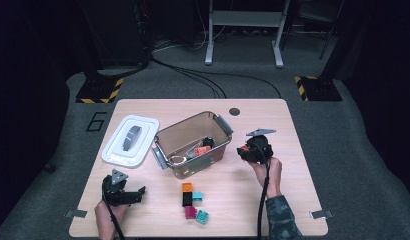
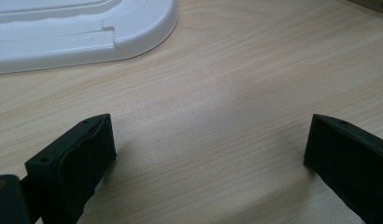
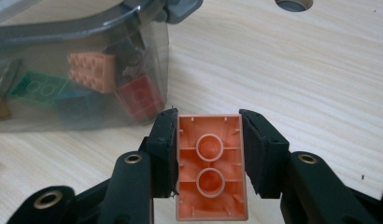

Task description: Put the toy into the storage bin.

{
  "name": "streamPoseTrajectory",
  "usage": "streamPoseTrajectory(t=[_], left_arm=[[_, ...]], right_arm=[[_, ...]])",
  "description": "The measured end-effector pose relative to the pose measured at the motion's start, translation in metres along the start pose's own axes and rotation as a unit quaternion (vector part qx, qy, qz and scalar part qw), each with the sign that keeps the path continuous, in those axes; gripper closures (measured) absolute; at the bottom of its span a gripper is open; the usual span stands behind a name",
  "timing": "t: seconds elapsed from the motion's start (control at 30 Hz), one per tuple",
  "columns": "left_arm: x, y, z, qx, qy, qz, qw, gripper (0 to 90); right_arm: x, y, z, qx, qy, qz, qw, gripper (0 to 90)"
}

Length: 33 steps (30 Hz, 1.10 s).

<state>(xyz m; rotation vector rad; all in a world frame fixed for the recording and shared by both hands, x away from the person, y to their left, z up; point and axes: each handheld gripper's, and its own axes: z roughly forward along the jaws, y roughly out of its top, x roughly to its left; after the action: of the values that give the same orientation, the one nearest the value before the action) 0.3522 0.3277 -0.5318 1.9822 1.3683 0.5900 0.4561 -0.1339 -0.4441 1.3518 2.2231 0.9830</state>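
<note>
The jaws of the right gripper are closed on an orange building brick, one black pad on each long side of it. In the right gripper view the hollow underside of the brick, with two round tubes, faces the camera. The brick is held above the bare tabletop, just beside the near wall of the transparent storage box and outside it. In the high view the right gripper is at the right of this box, close to its right end, with the person's right hand behind it.

The jaws of the left gripper are wide open with nothing between them; below them is only the wood of the tabletop. The rounded corner of the white lid lies a little ahead of them. In the high view the left gripper rests near the front left corner of the tabletop, and the white lid lies flat to the left of the box.

Inside the box there are several bricks: a light orange one, a red one and a green one, seen through the tinted wall. In front of the box, between the two grippers, a small group of loose bricks lies on the tabletop, among them orange, black, teal, magenta and green.
</note>
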Motion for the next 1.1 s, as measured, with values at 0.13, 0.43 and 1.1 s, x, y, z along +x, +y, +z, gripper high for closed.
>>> streamPoseTrajectory(t=[0.13,0.43,1.1], left_arm=[[0.0,0.0,0.0,0.001,0.0,0.001,1.0,1.7],[0.0,0.0,0.0,0.001,0.0,0.001,1.0,1.7],[0.0,0.0,0.0,0.0,0.0,0.0,1.0,1.7]], right_arm=[[-0.001,0.006,-0.001,-0.003,-0.005,0.003,1.0,58.5],[-0.005,0.025,-0.007,-0.018,-0.014,0.002,0.9997,58.6],[0.008,0.072,-0.019,-0.06,-0.036,-0.035,0.9969,58.6]])
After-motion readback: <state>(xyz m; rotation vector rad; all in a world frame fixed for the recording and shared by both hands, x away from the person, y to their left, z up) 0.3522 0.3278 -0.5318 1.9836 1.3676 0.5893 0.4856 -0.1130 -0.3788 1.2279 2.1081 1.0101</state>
